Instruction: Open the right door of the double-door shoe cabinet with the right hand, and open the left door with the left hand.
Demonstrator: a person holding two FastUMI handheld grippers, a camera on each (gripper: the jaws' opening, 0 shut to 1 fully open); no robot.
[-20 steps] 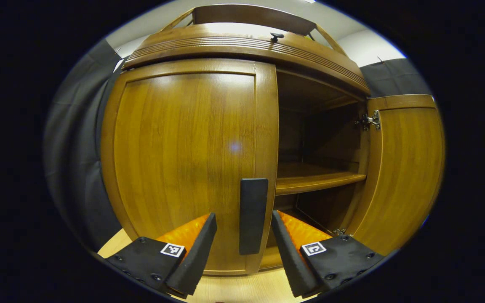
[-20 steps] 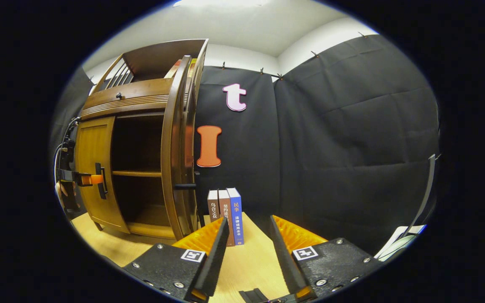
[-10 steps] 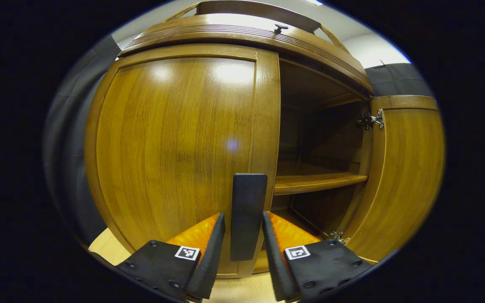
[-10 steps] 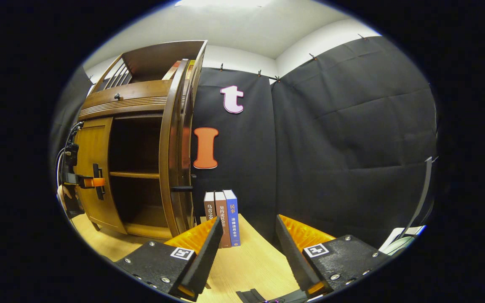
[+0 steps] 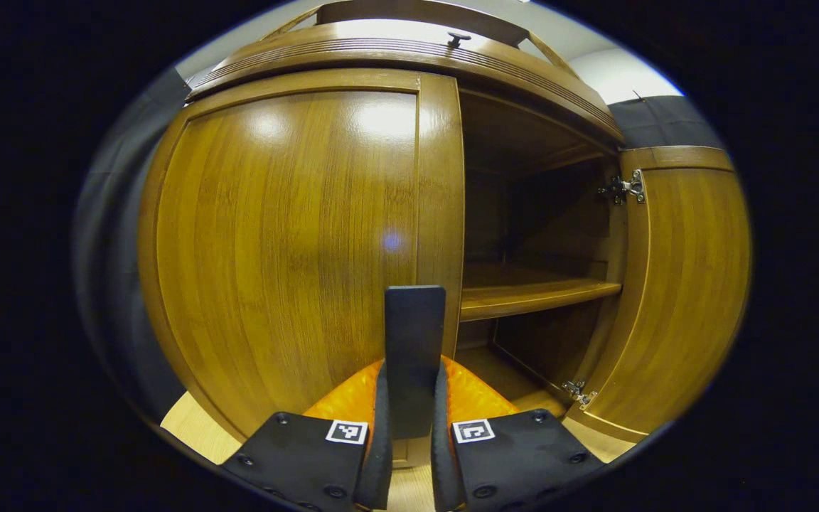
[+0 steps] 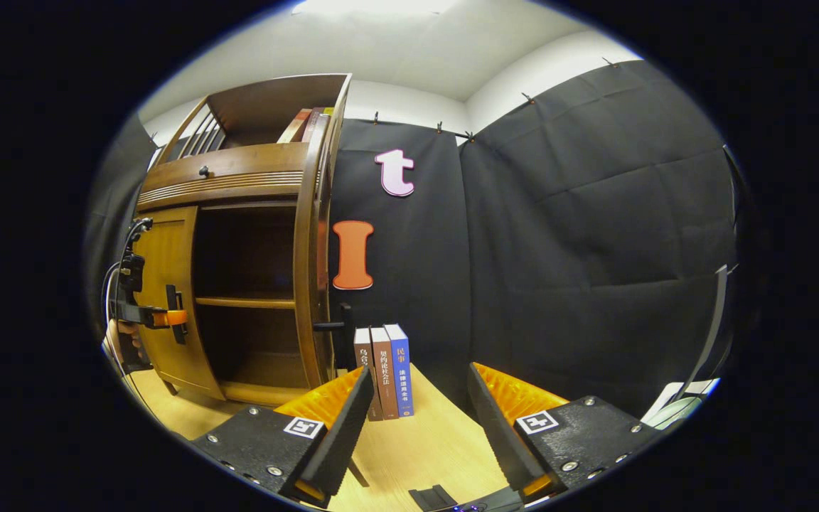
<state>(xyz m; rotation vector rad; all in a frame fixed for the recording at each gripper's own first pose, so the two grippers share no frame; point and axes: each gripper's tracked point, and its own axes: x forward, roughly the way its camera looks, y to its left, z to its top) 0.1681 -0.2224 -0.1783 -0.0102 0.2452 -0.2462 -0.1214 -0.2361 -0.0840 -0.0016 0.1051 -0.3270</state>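
**Shoe cabinet: right door open, left door gripped by its handle**

The shoe cabinet point(image 5: 381, 60) is glossy brown wood with a grooved band along its top and a small dark knob on that band; it stands on a light wooden tabletop point(image 6: 424, 441) against the black cloth wall. Its right door point(image 5: 672, 284) is swung wide open, two metal hinges visible on the inner edge, showing a dark interior split by one shelf point(image 5: 530, 295). The left door point(image 5: 288, 242) is closed, a flat panel with a framed edge. A dark upright bar handle point(image 5: 414, 355) sits at that door's inner edge.

The left gripper point(image 5: 409, 434) is clamped on this handle, one finger pressing each side. In the right gripper view the same gripper point(image 6: 161, 317) shows at the left door, with a hand point(image 6: 121, 341) behind it.

The right gripper point(image 6: 416, 419) is well away from the cabinet, over the tabletop, its fingers wide apart and holding nothing. Three upright books point(image 6: 384, 370) stand just beside the open right door point(image 6: 313, 242).
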